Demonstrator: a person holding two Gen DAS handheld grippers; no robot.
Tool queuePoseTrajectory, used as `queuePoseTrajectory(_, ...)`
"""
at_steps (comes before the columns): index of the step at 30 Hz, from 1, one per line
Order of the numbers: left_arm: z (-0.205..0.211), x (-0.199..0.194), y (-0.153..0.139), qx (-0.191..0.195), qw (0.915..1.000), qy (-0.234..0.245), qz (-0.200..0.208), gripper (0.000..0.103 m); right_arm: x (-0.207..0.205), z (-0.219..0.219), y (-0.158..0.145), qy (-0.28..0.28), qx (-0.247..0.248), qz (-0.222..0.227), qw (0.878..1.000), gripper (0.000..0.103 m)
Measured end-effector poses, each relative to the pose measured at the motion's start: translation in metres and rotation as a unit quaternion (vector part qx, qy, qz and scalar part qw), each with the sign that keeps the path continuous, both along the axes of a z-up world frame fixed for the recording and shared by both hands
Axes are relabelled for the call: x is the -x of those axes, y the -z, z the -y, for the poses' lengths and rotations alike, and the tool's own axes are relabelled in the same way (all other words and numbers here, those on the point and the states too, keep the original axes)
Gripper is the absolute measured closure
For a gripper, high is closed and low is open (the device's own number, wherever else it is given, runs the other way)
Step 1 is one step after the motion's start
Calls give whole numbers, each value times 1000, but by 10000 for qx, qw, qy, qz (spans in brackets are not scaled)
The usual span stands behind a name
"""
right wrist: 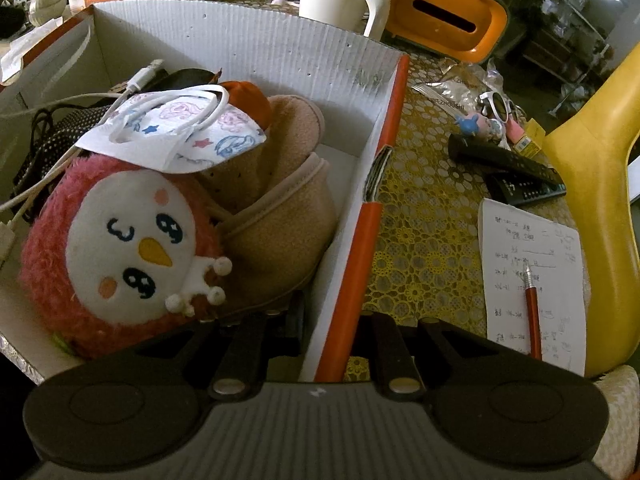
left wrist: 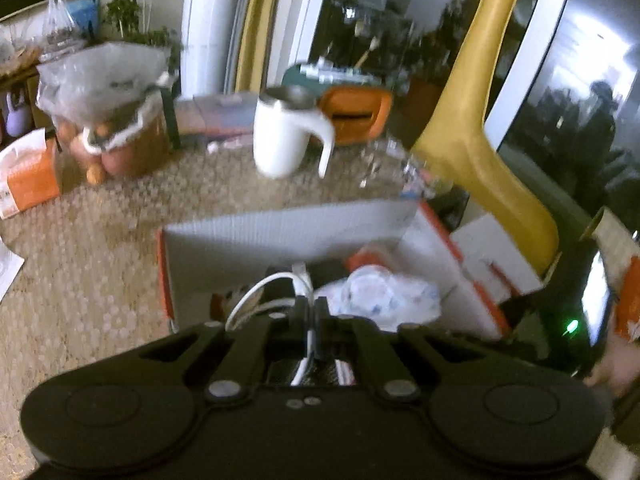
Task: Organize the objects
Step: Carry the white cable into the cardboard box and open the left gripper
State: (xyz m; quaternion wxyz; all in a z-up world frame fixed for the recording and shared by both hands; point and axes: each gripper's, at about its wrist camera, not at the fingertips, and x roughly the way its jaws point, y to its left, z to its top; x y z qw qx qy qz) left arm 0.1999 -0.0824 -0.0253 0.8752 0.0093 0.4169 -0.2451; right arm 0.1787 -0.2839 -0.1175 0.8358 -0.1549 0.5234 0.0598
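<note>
The white cable [left wrist: 280, 280] was pinched between the closed jaws of the left gripper [left wrist: 311, 316] at the lower middle of the left wrist view, its loop arching up and to the left of the fingertips and a short end standing above them. Straight ahead of those jaws, filling the middle of the frame, lay the open cardboard box [left wrist: 280, 232], so the cable hung over the box's near end, with the printed face mask [left wrist: 384, 292] just to the right of it. I judged the coming move to be a release into the box.

In the right wrist view the right gripper [right wrist: 320, 344] sat at the lower middle, its jaws nearly shut astride the box's orange-edged side wall [right wrist: 360, 248], apparently steadying it. Inside, to the left, were the pink plush toy [right wrist: 120, 248] and a tan slipper [right wrist: 280, 232]. The left hand was plainly the working one.
</note>
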Motion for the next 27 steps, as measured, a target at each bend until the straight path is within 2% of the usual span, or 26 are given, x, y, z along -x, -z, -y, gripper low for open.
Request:
queuePoseTrajectory(4,2,-1,15,-157,9997,73,-165,102,0,0,0,4,-3,-1,10000,89)
queuePoseTrajectory(10,5,0,30,-304,9985,156,-436,89,0,-1,0,8,-5,-3,10000,89)
queuePoseTrajectory(16,3,4,38,-348,9980,162,-507,79,0,-2,0,14,-9,-9,10000,89)
queuePoseTrajectory(22,-2,9,41,-413,9978,99,-505,62,-1,-5,0,36,-19,-18,10000,89)
queuePoseTrajectory(26,-5,17,36,-422,9986,83,-314,45,-3,-3,0,56,-23,-32,10000,89)
queuePoseTrajectory(27,-5,19,34,-420,9988,72,-253,43,-3,-4,0,60,-18,-34,10000,89)
